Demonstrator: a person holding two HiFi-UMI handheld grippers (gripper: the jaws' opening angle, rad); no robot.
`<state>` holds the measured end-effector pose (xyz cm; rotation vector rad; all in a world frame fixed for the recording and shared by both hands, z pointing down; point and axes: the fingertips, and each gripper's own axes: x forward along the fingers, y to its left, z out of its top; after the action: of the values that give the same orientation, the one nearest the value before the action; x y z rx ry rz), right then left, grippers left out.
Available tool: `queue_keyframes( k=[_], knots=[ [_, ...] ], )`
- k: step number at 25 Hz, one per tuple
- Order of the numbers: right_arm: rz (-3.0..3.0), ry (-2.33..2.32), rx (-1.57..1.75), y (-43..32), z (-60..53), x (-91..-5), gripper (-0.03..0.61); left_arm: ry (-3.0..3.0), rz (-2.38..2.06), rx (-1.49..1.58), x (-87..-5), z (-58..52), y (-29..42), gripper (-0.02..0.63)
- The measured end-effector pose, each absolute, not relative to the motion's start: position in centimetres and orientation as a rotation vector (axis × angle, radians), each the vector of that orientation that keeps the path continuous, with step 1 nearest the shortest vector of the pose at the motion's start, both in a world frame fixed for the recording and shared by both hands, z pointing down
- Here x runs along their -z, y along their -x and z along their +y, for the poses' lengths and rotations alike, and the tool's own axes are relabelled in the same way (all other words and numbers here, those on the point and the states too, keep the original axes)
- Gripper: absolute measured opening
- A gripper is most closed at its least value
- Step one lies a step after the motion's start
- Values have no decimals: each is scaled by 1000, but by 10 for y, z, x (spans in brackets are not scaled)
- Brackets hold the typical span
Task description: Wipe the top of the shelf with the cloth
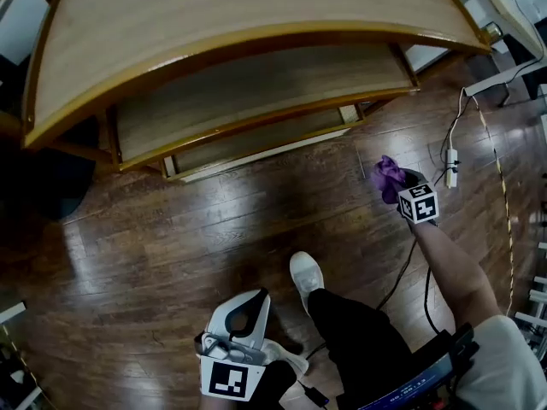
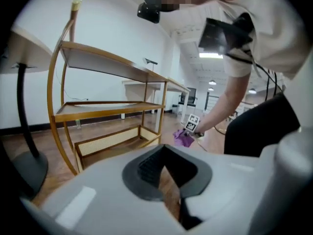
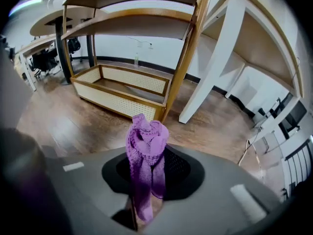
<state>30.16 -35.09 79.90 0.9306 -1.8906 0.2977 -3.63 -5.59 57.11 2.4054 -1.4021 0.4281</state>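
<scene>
Left gripper (image 2: 164, 169): hung low beside the person's leg (image 1: 355, 331), jaws closed on nothing. Right gripper (image 3: 145, 180): jaws clamped on the purple cloth (image 3: 146, 138), which was bunched above them, over the wood floor (image 1: 171, 229). Wooden shelf (image 1: 256, 11): stood beyond, apart from the cloth.

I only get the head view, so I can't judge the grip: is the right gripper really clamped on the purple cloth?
Observer: Yes. The right gripper view shows the right gripper with its jaws shut on the cloth, which bunches up above them.
Operator: And the left one?
Observer: The left gripper is shut, with nothing between its jaws.
Operator: How high is the cloth?
Observer: Lower than the top of the shelf: the right gripper view looks up at the undersides of its boards.
</scene>
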Motion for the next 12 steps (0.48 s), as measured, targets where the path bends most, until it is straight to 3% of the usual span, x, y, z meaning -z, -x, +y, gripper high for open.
queue_keyframes(
  k=[6, 12],
  knots=[
    [-1945, -820, -419, -276, -260, -702, 87, -2395, -1363, -493, -462, -32, 66, 21],
    [-2069, -667, -395, -246, -181, -548, 87, -2192, -1460, -193, -306, 2, 77, 21]
  ],
)
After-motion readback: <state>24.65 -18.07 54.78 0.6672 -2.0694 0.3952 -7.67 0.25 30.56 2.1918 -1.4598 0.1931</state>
